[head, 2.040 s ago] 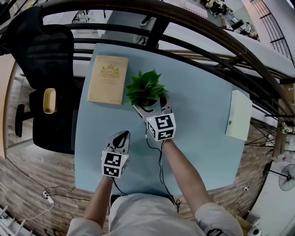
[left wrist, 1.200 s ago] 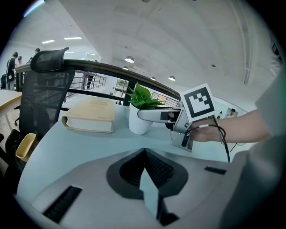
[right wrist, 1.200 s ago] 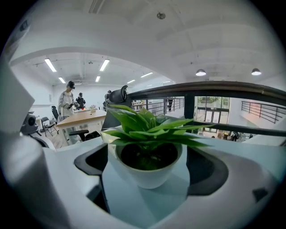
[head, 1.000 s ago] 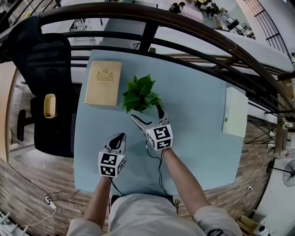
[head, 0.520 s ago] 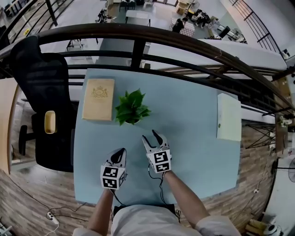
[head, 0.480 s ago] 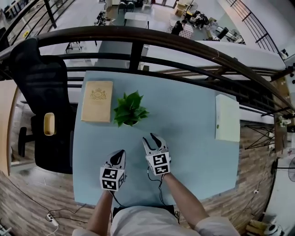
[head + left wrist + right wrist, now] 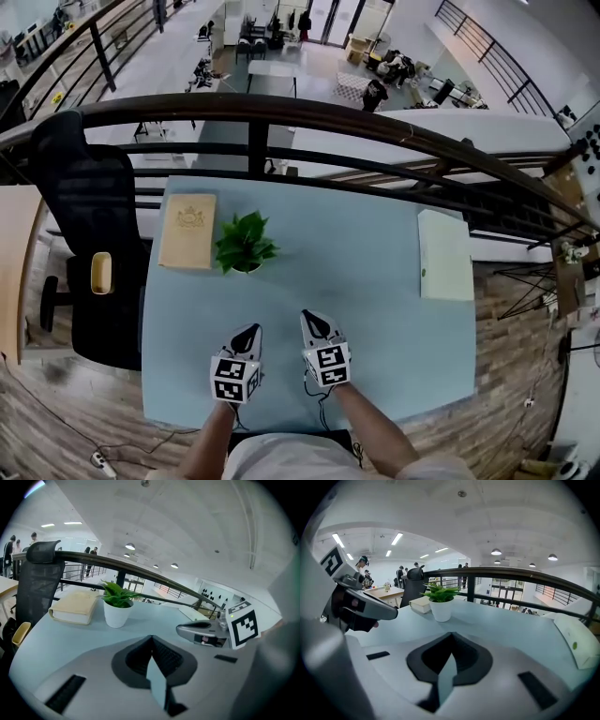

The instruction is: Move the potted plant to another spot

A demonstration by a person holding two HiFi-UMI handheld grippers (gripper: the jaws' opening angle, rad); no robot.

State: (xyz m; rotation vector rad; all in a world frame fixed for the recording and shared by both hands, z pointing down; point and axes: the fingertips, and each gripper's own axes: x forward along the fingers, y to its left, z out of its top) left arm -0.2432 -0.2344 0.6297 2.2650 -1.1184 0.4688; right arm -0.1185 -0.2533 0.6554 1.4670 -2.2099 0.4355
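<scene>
"Two questions: where is the potted plant (image 7: 246, 246), and what do the jaws hold?"

"It stands upright in its white pot on the desk (image 7: 356, 281), toward the far left, just beside the tan book (image 7: 187, 231). Nothing grips it."

"And the jaws?"

"The left gripper (image 7: 249, 333) has its jaws pressed together with nothing between them. The right gripper (image 7: 311, 321) has jaws that have just been closing; they now meet, also on nothing. Both sit side by side by the desk's near edge, well apart from the plant."

"Anything else?"

"A white box (image 7: 444, 254) lies at the desk's right side, and a black chair (image 7: 80, 206) stands off its left edge."
</scene>
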